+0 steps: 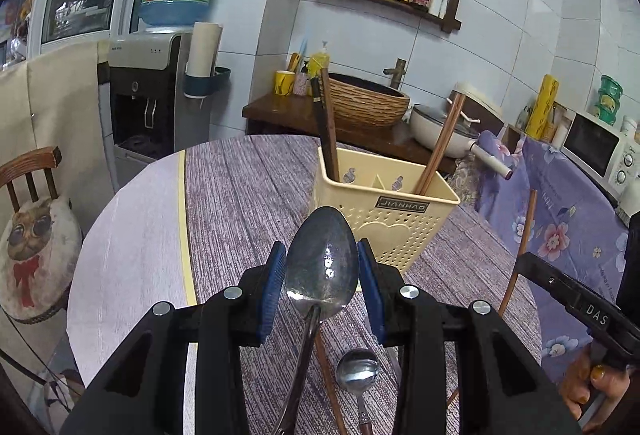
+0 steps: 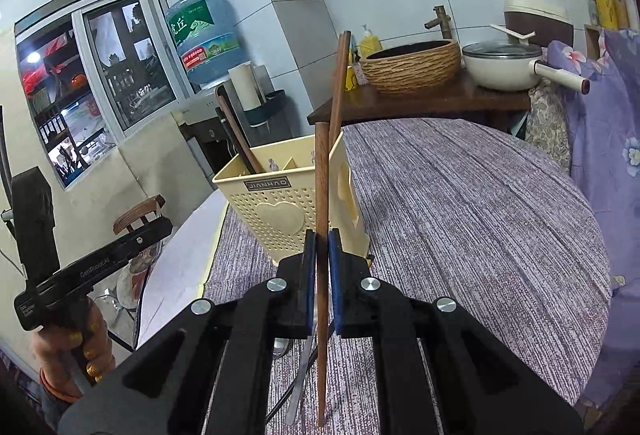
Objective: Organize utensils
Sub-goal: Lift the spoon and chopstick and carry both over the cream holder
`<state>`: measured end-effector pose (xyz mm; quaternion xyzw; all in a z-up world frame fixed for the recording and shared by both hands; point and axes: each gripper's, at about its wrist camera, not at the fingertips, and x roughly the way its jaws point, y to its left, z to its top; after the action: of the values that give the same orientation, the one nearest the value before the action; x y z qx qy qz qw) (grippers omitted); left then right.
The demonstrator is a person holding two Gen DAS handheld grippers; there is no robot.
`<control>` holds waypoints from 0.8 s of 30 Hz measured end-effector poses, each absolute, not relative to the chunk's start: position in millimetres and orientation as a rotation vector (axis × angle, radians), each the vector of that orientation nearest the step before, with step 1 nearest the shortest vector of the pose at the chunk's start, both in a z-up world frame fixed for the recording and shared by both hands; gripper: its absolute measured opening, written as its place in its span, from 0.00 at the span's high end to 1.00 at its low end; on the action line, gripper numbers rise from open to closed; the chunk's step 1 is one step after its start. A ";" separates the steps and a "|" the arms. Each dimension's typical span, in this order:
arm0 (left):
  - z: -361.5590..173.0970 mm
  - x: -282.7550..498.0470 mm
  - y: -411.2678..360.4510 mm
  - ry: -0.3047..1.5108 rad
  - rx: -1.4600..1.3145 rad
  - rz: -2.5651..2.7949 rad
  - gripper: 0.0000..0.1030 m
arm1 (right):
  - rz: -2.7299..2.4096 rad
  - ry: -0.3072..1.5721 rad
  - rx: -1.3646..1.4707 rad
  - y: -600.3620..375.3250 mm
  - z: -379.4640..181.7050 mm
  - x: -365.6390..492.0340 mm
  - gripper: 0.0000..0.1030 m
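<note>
A cream plastic utensil holder (image 1: 386, 209) stands on the round table and holds several brown chopsticks (image 1: 328, 131). My left gripper (image 1: 322, 281) is shut on a large metal spoon (image 1: 322, 263), its bowl pointing up just in front of the holder. A smaller spoon (image 1: 357, 375) and a chopstick lie on the table below it. In the right wrist view my right gripper (image 2: 321, 271) is shut on a brown chopstick (image 2: 321, 195), held upright just before the holder (image 2: 288, 203).
The table has a purple striped cloth (image 2: 460, 203). Behind it a wooden counter holds a wicker basin (image 1: 366, 101) and a white pot (image 1: 440, 129). A water dispenser (image 1: 156, 91) and a chair (image 1: 32, 219) stand at the left; a flowered cloth (image 1: 560, 227) hangs at the right.
</note>
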<state>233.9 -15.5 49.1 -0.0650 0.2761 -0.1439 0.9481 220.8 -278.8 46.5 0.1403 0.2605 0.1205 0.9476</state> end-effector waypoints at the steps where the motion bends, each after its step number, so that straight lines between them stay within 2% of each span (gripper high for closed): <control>1: 49.6 233.2 -16.3 0.561 -0.135 -0.302 0.65 | 0.245 0.529 0.285 -278.6 47.4 220.7 0.92; 24: 17.1 245.1 -10.1 0.610 -0.182 -0.299 0.65 | 0.235 0.522 0.267 -272.3 47.5 221.4 0.92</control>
<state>245.1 -10.1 17.1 -0.0893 0.2987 -0.1465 0.9388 221.4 -272.3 47.5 0.1313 0.2567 0.1158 0.9505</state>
